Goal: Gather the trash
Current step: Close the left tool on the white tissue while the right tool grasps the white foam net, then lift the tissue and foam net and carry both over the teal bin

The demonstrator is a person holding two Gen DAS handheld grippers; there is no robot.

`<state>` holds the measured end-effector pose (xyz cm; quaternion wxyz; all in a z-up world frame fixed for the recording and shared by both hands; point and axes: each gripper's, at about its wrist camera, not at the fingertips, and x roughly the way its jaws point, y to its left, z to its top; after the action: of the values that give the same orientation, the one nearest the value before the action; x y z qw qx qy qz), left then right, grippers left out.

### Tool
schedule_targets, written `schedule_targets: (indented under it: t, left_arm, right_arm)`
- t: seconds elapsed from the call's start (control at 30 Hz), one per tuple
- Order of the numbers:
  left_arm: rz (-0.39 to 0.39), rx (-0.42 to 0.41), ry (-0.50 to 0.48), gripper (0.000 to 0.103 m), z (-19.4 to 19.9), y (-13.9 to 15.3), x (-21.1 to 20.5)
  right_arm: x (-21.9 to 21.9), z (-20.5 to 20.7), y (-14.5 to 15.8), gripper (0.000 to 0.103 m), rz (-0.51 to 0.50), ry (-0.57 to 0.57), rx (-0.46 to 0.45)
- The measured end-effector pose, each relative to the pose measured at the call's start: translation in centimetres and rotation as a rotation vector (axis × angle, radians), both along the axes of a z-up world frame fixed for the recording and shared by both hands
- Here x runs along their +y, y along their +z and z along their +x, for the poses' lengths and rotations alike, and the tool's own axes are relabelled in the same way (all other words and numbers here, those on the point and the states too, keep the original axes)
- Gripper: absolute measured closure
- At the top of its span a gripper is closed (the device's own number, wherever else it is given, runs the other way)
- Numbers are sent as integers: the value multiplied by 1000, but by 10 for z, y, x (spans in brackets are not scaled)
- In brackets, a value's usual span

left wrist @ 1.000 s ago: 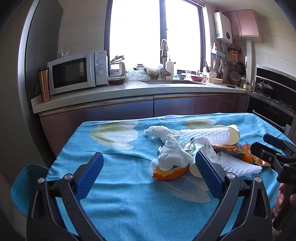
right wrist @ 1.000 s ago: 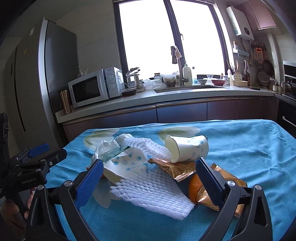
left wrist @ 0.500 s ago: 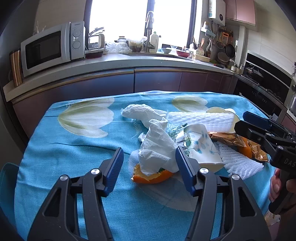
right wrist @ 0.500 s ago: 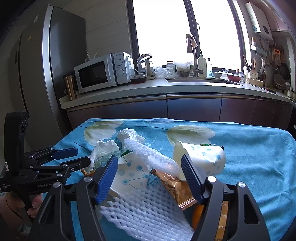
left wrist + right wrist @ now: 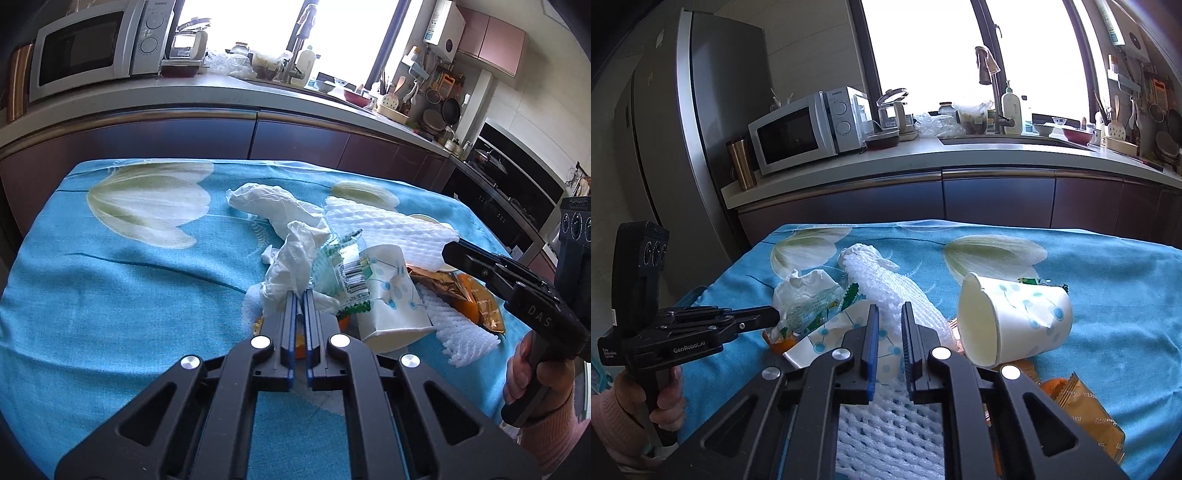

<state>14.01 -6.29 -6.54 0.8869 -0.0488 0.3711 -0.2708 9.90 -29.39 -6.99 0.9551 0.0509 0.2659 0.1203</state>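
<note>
My left hand-held gripper (image 5: 299, 295) is pinched nearly shut on the crumpled white tissue (image 5: 291, 258), which stands up in a wrinkled ridge at the near-left edge of the trash pile on the blue floral surface (image 5: 110, 280). My right hand-held gripper (image 5: 888, 314) is narrowed to a slim gap over the white foam net sleeve (image 5: 886, 291), whose long axis runs away from me toward the window; can't tell if it's gripping. Right of the sleeve, a dotted paper cup (image 5: 1012, 321) lies on its side, mouth facing left.
</note>
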Motion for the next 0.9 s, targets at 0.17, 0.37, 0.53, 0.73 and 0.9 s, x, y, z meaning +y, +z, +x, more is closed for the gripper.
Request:
schedule_targets:
  t: [0.17,0.37,0.53,0.73,0.9]
  left_arm:
    - [-10,-37,19,100,-10,11,10]
    - [-26,-83,42,100,-26,29,28]
    - [-39,-108,75,100,-41,42,50]
    - [-54,-139,139,100,-64,57,88]
    - [-58,-156,198,100,-79,65,124]
  right_arm:
    - [4,-8,11,93,3,6,-38]
    - [9,-15,22,93,22,19,-67]
    - [21,-22,33,94,37,59,-98]
    - [54,-26,45,94,46,155,-127]
    - [92,-23,46,94,51,254,-119]
